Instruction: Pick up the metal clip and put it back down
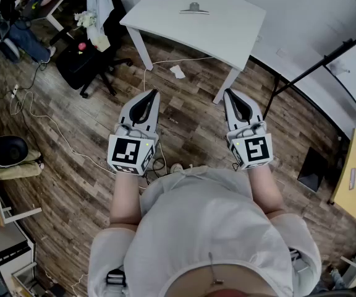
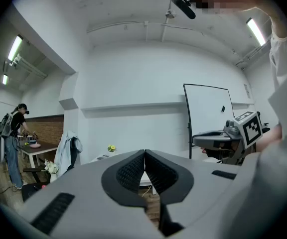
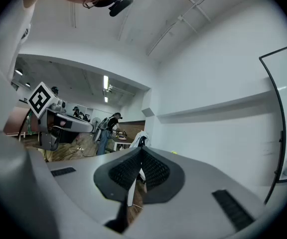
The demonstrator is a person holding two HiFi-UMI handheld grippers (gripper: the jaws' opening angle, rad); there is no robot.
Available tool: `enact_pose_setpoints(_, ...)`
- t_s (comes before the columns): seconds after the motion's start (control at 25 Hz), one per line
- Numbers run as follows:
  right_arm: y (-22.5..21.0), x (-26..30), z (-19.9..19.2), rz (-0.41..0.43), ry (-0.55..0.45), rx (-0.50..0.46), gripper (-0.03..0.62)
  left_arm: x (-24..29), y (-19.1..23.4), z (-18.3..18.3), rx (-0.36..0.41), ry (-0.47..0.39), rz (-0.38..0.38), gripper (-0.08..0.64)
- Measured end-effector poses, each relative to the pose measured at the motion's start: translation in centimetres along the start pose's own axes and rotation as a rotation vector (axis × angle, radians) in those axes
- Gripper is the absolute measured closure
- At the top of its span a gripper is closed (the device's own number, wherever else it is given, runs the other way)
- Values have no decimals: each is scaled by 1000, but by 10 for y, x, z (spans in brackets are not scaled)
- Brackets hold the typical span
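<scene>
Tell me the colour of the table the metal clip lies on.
White table, best in the head view.

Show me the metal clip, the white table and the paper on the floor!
metal clip (image 1: 194, 8), head view, middle of the clip.
white table (image 1: 227, 33), head view, bare part of the top.
paper (image 1: 177, 72), head view, middle of the scrap.

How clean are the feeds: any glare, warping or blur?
Head view: evenly lit, sharp, edges bowed; metal clip small on the white table. Left gripper view: heavy fisheye, black corners, bright ceiling tubes; left tongs shut. Right gripper view: the same, right tongs shut.
</scene>
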State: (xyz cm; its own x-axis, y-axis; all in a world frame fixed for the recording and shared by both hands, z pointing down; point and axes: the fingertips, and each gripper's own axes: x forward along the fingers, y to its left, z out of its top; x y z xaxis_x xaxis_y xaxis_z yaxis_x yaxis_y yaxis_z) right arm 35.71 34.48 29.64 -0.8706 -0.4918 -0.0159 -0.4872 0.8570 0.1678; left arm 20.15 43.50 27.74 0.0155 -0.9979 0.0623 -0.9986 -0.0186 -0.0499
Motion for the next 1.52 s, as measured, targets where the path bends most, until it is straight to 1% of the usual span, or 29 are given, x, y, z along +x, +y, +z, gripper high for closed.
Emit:
enact_pose_setpoints(0.2, 3, 0, -3, -22, 3, 22, 591, -5, 1, 0, 2, -8, -12, 541)
enact_pose_setpoints(0.52, 20, 4, -2, -47, 7, 39, 591, -15, 16, -3, -6, -13, -25, 541)
enact_pose_setpoints(0.68, 34, 9, -2, -67, -1, 28, 588, -24, 30, -12, -17, -3, -27, 541)
enact_pose_setpoints(0.72, 36, 11, -1, -79, -6, 31, 572, -27, 34, -15, -22, 1, -27, 541)
enact_pose_setpoints(0.76, 39, 14, -1, -86, -11, 39, 477, -30, 39, -18, -28, 4, -27, 541)
enact_pose_setpoints(0.8, 41, 19, 0, -91, -16, 51, 309, -33, 45, -21, -34, 7, -26, 541)
enact_pose_setpoints(0.84, 42, 23, 0, -101, -20, 61, 178, -36, 50, -24, -39, 9, -25, 541)
enact_pose_setpoints(0.88, 42, 27, 1, -121, -24, 64, 146, -38, 56, -26, -44, 10, -25, 541)
enact_pose_setpoints(0.96, 42, 33, 2, -165, -27, 56, 115, -44, 66, -30, -47, 12, -28, 541)
enact_pose_setpoints(1.08, 45, 43, 0, -186, -24, 76, 110, -48, 80, -35, -45, 13, -16, 541)
enact_pose_setpoints(1.32, 51, 74, -15, -138, 6, 91, 112, -42, 104, -45, -57, 19, 17, 541)
enact_pose_setpoints(1.52, 43, 125, -36, -87, 31, 113, 112, -15, 132, -56, -49, 36, 47, 541)
